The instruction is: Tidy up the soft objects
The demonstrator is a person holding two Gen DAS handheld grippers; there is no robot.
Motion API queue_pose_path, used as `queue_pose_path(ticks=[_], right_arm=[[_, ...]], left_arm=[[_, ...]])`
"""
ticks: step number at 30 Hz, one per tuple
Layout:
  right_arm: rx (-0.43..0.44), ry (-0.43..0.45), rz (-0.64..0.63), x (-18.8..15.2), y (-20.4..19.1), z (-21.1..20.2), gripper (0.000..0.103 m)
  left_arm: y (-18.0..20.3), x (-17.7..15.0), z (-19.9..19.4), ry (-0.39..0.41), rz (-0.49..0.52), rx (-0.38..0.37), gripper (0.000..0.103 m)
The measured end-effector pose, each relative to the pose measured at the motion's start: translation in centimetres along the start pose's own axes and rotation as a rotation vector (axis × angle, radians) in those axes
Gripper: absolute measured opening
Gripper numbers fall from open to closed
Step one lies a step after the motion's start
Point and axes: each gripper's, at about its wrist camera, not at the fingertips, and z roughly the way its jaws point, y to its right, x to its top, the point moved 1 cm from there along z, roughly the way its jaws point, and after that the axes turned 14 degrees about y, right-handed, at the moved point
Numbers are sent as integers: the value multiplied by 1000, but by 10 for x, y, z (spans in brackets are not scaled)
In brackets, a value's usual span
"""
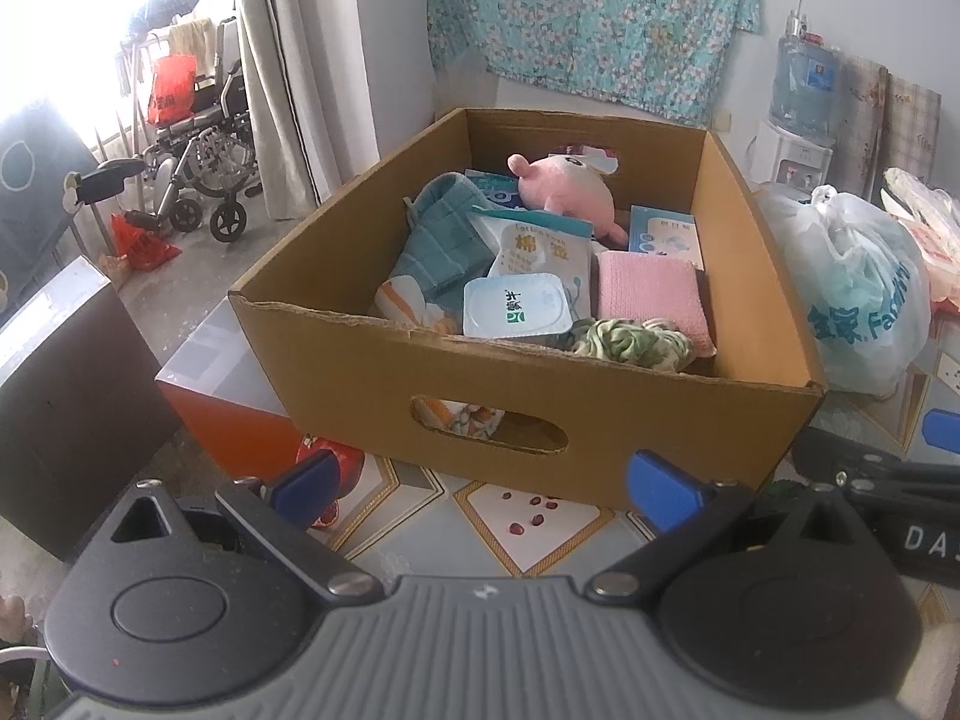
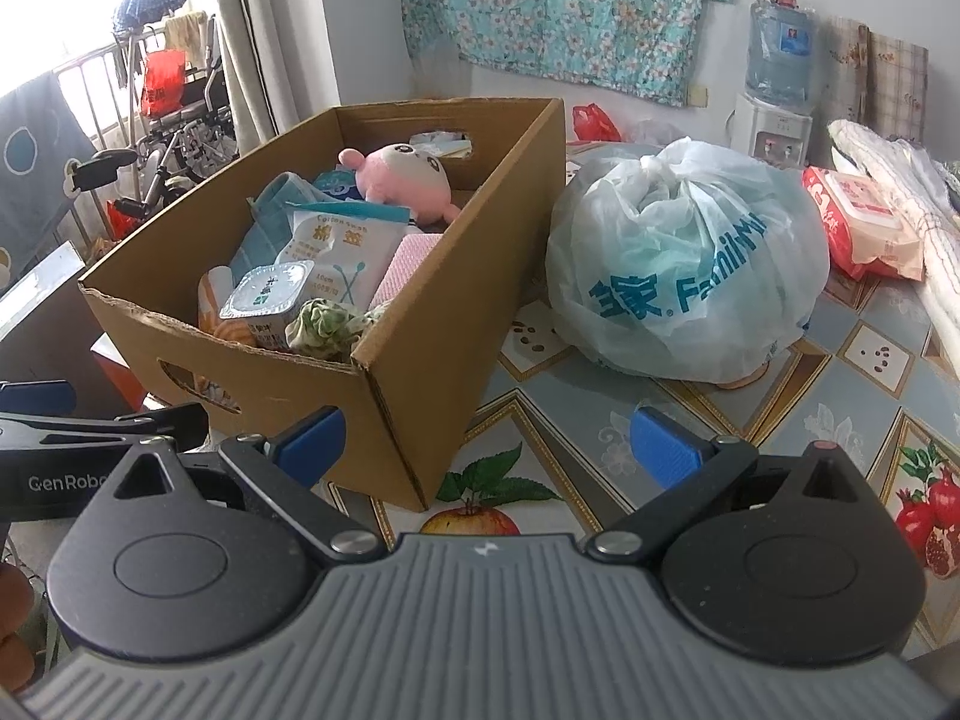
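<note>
A cardboard box point(image 1: 360, 372) point(image 2: 432, 312) stands on the patterned tablecloth. It holds a pink plush toy point(image 1: 564, 186) point(image 2: 402, 180), a teal towel point(image 1: 438, 240), a pink cloth point(image 1: 648, 294), a green-and-white knitted piece point(image 1: 624, 342) point(image 2: 327, 324), a cotton-swab pack point(image 1: 540, 246) point(image 2: 342, 246) and a sealed white cup point(image 1: 516, 306) point(image 2: 267, 297). My left gripper point(image 1: 486, 489) hovers open in front of the box's near wall, holding nothing. My right gripper point(image 2: 489, 441) is open and empty near the box's front right corner.
A tied white plastic bag point(image 2: 684, 264) point(image 1: 852, 294) lies right of the box. Behind it lie a pink wipes pack point(image 2: 858, 222) and folded cloths point(image 2: 900, 180). A wheelchair point(image 1: 198, 162) stands by the window, an orange stool point(image 1: 222, 414) left of the table, a water dispenser point(image 2: 774, 78) at the back.
</note>
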Motion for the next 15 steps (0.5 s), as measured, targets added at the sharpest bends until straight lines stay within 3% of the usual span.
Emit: queue_pose_path(ticks=[15], right_arm=[[-5, -17, 6, -1, 2, 3, 102]], left_arm=[[2, -1, 3, -13, 4, -2, 103]])
